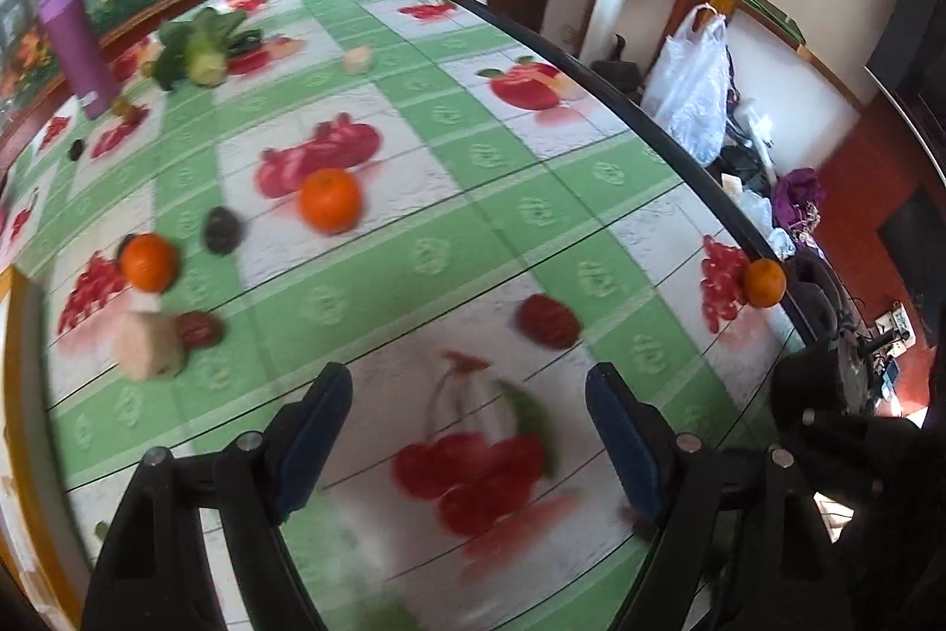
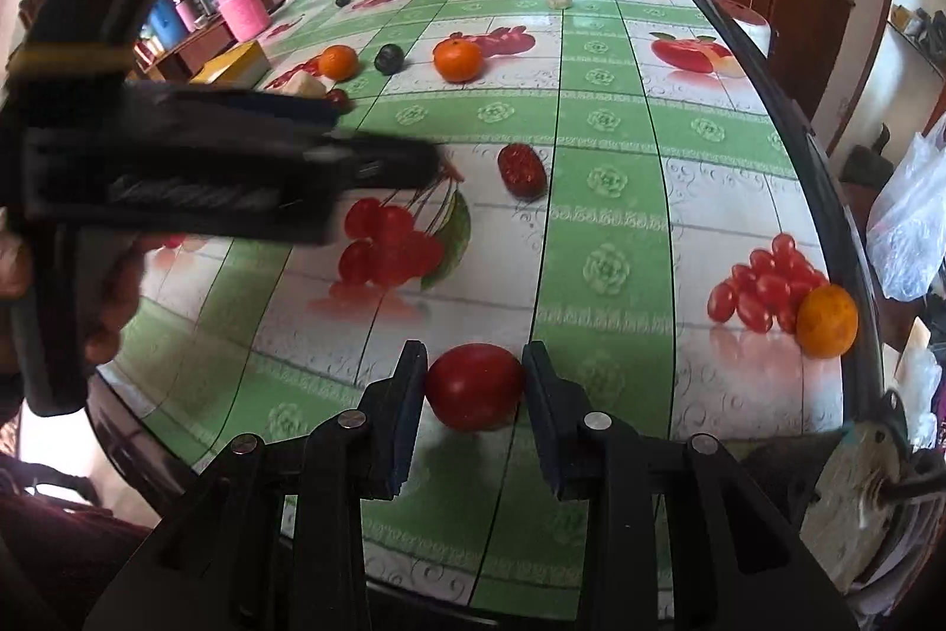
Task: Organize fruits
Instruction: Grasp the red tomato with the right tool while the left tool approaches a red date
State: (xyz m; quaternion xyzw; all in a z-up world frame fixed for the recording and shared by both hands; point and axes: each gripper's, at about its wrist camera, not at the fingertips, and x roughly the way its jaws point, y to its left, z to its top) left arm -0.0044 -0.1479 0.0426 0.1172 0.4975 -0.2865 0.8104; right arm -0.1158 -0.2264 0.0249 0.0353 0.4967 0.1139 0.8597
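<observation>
My right gripper (image 2: 474,382) is shut on a red tomato (image 2: 473,385) near the table's front edge. My left gripper (image 1: 467,424) is open and empty above the printed cherries; it crosses the right wrist view at the left (image 2: 236,170). A dark red fruit (image 1: 547,320) lies just ahead of the left gripper and also shows in the right wrist view (image 2: 520,170). Oranges lie mid-table (image 1: 330,199), (image 1: 149,261) and at the right edge (image 1: 764,282), (image 2: 826,320). A dark plum (image 1: 222,229) lies between two oranges.
A pale knobbly piece (image 1: 148,344) and a small red fruit (image 1: 200,329) lie at the left. Green vegetables (image 1: 201,45), a purple bottle (image 1: 77,39) and a pale chunk (image 1: 358,60) sit far back. The table's dark edge (image 1: 680,140) runs along the right.
</observation>
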